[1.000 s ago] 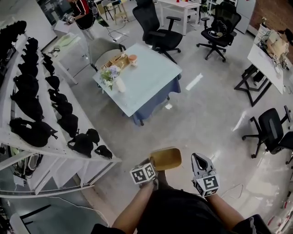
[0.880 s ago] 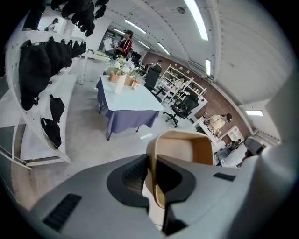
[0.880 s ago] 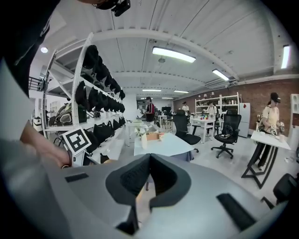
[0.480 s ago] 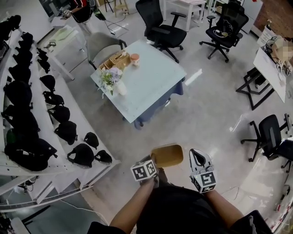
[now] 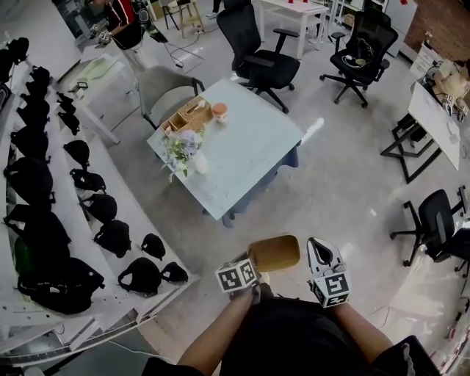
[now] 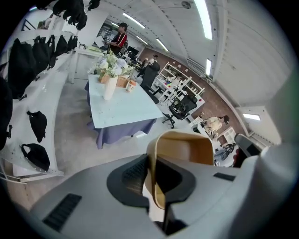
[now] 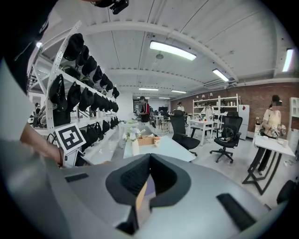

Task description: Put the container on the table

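Observation:
A tan, open-topped container [image 5: 274, 252] hangs above the floor in the head view, close in front of the person. My left gripper [image 5: 255, 260] is shut on its near wall; in the left gripper view the pads pinch the container's rim [image 6: 155, 179]. My right gripper [image 5: 317, 247] is just right of the container, shut and holding nothing, its tips meeting in the right gripper view [image 7: 148, 161]. The pale blue table [image 5: 253, 150] stands ahead across the bare floor. It carries a white vase of flowers [image 5: 192, 157], a wooden box [image 5: 186, 114] and a small cup [image 5: 219, 111].
A white shelf rack with black bags [image 5: 88, 213] runs along the left. A grey chair [image 5: 163, 84] and a black office chair [image 5: 261, 62] stand behind the table, with more chairs [image 5: 437, 220] and a white desk [image 5: 433, 110] at the right. A person [image 5: 117, 15] stands far back.
Both grippers, the left one with the container, have been carried forward toward the table. The table and the shelf rack now sit lower and nearer in the head view.

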`<state>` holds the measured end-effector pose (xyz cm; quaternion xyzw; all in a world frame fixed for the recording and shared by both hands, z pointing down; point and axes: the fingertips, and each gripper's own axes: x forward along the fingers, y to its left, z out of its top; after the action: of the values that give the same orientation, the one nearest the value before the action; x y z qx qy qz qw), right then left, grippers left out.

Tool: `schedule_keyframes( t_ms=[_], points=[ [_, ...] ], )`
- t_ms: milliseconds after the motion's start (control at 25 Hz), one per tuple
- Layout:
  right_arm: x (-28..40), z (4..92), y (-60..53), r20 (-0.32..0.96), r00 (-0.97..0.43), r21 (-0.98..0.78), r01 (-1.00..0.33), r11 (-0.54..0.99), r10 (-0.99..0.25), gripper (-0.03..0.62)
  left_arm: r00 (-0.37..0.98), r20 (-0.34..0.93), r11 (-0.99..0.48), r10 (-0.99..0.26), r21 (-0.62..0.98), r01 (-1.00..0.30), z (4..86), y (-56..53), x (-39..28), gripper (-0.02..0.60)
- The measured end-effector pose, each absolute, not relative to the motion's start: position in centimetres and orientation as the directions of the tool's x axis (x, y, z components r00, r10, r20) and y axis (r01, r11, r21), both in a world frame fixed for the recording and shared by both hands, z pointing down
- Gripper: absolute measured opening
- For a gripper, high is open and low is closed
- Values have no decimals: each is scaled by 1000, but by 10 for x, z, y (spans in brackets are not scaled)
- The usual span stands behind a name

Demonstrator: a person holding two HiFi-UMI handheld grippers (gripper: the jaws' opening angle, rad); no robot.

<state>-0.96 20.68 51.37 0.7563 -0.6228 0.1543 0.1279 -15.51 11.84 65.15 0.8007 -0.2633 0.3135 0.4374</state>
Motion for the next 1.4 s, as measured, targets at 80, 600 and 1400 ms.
schedule_keyframes(
  t_ms=[80,600,1400],
  points=[
    [-5,513,193,389,185,9,-980,-197,-903,-2,671,728,-486,-142,539,-688,654,105,-151,29],
    [30,530,127,385,128,-40,-987,-155,-914,-2,645,723,-415,-248,522,-745,658,42,-151,29],
    [207,547,-86,365,-266,-77,-964,256,-892,-2,464,776,-132,-428,454,-881,672,-98,11,28]
  ],
)
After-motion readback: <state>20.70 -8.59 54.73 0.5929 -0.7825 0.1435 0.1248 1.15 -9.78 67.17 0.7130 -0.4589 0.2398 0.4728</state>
